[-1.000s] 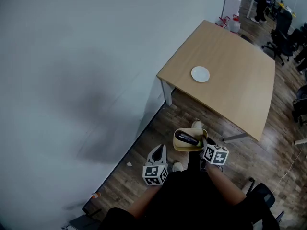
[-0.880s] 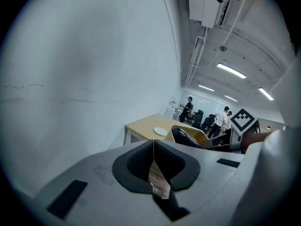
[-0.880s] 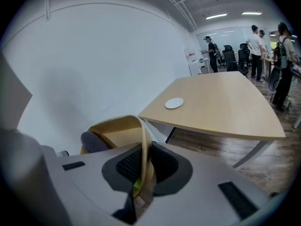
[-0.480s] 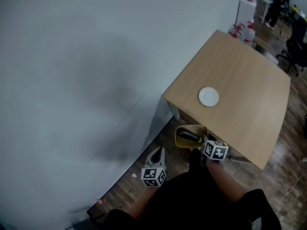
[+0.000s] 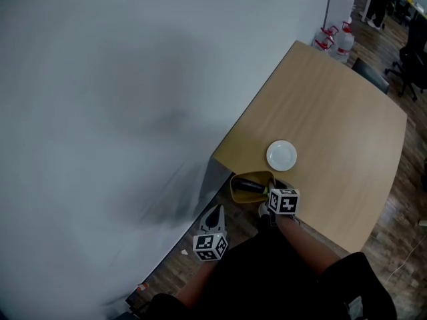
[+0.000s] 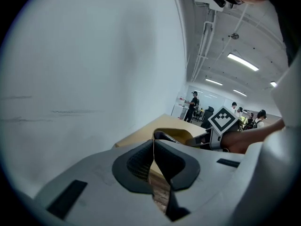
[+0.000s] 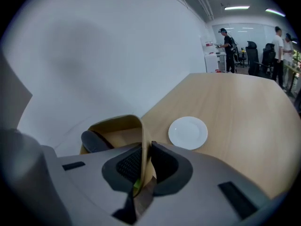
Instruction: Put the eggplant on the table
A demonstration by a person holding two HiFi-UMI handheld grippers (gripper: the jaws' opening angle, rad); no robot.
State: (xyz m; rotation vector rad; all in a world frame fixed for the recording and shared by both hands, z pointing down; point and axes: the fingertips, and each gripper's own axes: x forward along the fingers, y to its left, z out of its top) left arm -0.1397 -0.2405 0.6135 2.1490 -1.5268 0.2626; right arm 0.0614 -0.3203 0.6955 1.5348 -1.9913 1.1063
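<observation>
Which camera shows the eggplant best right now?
The head view: the eggplant lies in the yellow container, seen from above almost whole. The right gripper view shows only one dark end past the container's wall; the left gripper view catches just a dark tip.

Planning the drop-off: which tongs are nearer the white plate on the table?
Right. The right tongs are at the table edge just short of the plate; the left tongs hang farther back over the floor.
</observation>
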